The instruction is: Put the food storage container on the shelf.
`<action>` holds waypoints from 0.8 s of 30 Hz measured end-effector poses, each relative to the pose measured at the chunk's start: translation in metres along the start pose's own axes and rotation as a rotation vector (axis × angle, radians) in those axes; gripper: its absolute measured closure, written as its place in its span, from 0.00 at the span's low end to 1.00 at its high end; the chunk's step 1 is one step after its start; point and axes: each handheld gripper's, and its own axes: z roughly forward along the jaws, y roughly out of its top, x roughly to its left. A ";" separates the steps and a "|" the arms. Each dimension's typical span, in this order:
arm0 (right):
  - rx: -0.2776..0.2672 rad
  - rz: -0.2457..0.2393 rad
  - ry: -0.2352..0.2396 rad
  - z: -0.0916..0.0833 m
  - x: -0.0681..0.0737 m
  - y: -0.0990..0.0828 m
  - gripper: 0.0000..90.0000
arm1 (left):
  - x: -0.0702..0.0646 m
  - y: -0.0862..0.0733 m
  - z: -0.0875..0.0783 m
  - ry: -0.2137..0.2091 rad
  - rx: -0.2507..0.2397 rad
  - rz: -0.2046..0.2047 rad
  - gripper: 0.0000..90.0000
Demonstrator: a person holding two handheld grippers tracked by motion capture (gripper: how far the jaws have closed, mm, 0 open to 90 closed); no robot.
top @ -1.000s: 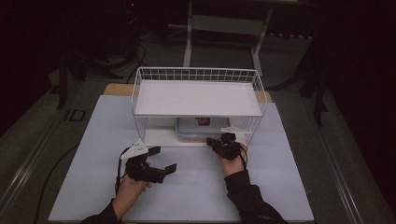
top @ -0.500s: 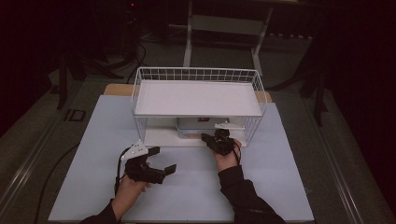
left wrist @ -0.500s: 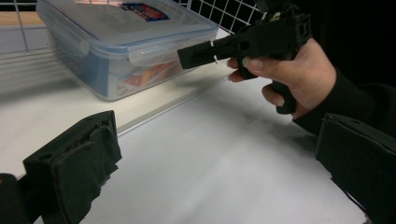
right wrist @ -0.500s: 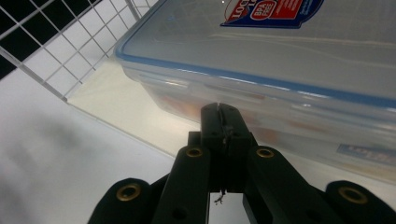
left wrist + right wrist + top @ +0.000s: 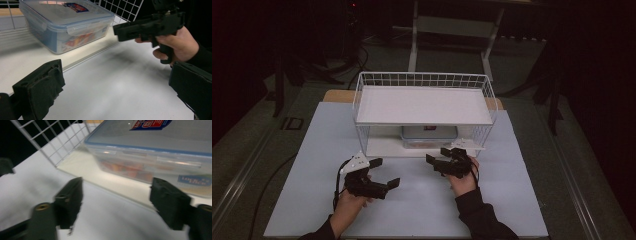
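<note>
Under the wire rack's (image 5: 424, 100) shelf: one lidded food container (image 5: 66, 23), set back, reachable from the front. Right gripper (image 5: 446, 161), jaws apart, faces it, likely to grasp. Left gripper (image 5: 379, 173), also spread, empty, on the counter (image 5: 312, 150).

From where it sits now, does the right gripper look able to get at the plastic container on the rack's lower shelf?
Probably yes. The right gripper, jaws open, faces the clear lidded container through the wire rack's open front, with nothing between them.
</note>
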 end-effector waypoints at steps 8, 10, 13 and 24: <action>0.011 -0.006 0.037 -0.028 -0.001 -0.018 0.18 | -0.003 0.000 0.002 -0.013 0.011 0.017 0.00; 0.014 -0.017 0.025 -0.034 -0.001 -0.022 0.18 | -0.003 0.000 0.002 -0.017 0.011 0.017 0.00; 0.009 -0.001 0.018 -0.045 -0.006 -0.028 0.18 | -0.004 -0.001 0.001 -0.017 0.007 0.017 0.00; -0.006 -0.025 0.024 -0.081 -0.014 -0.048 0.18 | -0.005 -0.001 0.002 -0.040 0.011 0.021 0.00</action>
